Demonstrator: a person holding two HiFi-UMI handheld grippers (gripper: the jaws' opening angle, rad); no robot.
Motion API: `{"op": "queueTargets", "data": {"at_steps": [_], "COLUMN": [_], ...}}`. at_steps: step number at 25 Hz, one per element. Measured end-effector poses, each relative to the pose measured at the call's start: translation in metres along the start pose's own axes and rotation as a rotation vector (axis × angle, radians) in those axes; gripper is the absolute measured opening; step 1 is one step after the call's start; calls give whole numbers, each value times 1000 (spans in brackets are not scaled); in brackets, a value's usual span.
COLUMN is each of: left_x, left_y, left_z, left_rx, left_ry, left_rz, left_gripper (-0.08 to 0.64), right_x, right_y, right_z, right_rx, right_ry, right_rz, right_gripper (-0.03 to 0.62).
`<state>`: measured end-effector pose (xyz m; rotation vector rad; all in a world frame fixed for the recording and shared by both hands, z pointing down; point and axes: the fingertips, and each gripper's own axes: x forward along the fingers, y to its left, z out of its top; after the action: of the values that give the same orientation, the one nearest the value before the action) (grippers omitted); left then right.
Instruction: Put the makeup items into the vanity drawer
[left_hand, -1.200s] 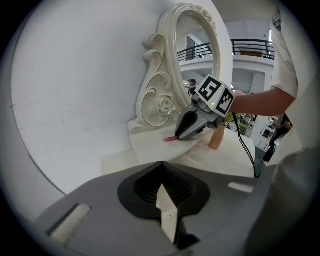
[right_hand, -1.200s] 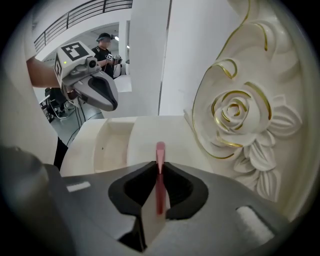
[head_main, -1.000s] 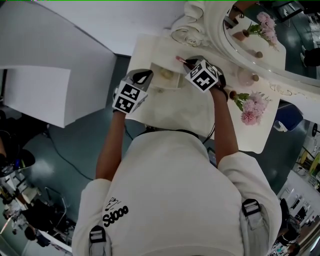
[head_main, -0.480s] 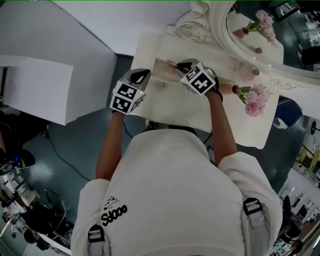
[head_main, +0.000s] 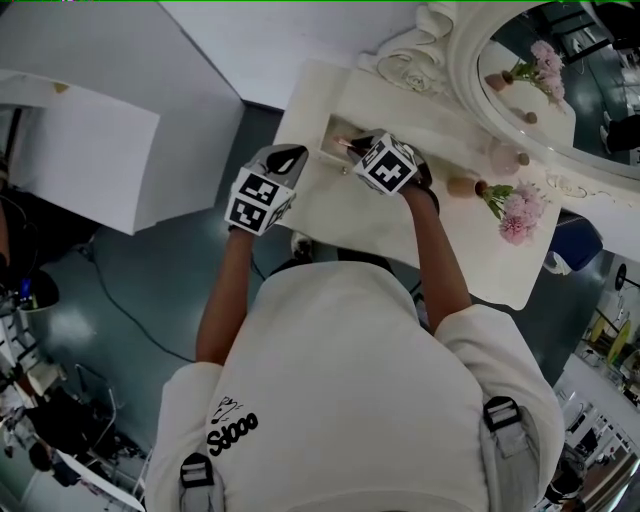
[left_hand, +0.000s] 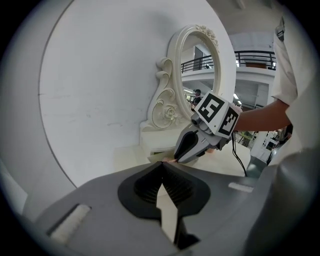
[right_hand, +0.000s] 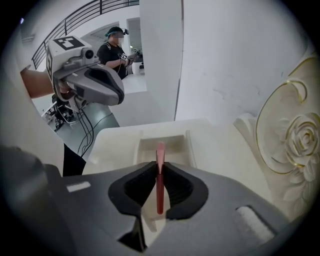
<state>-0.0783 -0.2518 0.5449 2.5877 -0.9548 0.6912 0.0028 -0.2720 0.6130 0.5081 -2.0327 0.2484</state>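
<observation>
- The right gripper (head_main: 352, 147) was clenched on a stick (right_hand: 160, 150), with the jaws pressing its shaft from both sides.
- The stick lay along the jaw line, and its far end projected beyond the fingertips. This hold probably let the free end lead into the drawer (right_hand: 189, 145) first.
- The gripper pointed steeply down over the open drawer at the left part of the table (head_main: 370, 220). This attitude suited lowering the item in from above.
- The stick was therefore held in the right gripper above the drawer, and it did not appear to be laid down yet.
- The left gripper (head_main: 288, 158) was closed tight with nothing between its jaws.
- It hung at the table's left edge, near the drawer and apart from the right gripper. It was most likely parked there to keep the path to the drawer clear.
- The stick was slim and straight.
- Its gripped portion was darker red, and its projecting end was paler pink.
- No print on it was legible.
- It was judged rigid and light, so a moderate grip was sufficient.
</observation>
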Motion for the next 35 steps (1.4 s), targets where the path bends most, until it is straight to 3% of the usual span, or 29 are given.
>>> {"op": "queueTargets", "data": {"at_steps": [7, 14, 18, 23, 26, 30, 35], "left_x": [-14, -19, -24, -32, -34, -42, -52], "left_y": [11, 11, 6, 2, -7, -25, -50], "left_z": [-10, -7, 1, 17, 30, 64, 110], "left_rx": [-37, -22, 8, 118, 147, 183, 212], "left_ry": [-5, -24, -44, -110, -155, -215, -292], "left_rz": [40, 26, 6, 16, -5, -45, -80], "left_gripper": [15, 16, 15, 15, 15, 15, 15], "right_x": [11, -3, -31, -73, -104, -152, -214], "right_y": [4, -5, -13, -14, -7, 4, 10], "right_z": [0, 7, 16, 21, 17, 10, 2], "right_rx": [16, 86, 136, 226, 288, 368, 385], "right_ry": [18, -44, -110, -209, -272, -354, -435], "right_rz": [0, -61, -176, -346, -445, -541, -647], "right_gripper": [62, 80, 69, 17, 3, 3, 2]}}
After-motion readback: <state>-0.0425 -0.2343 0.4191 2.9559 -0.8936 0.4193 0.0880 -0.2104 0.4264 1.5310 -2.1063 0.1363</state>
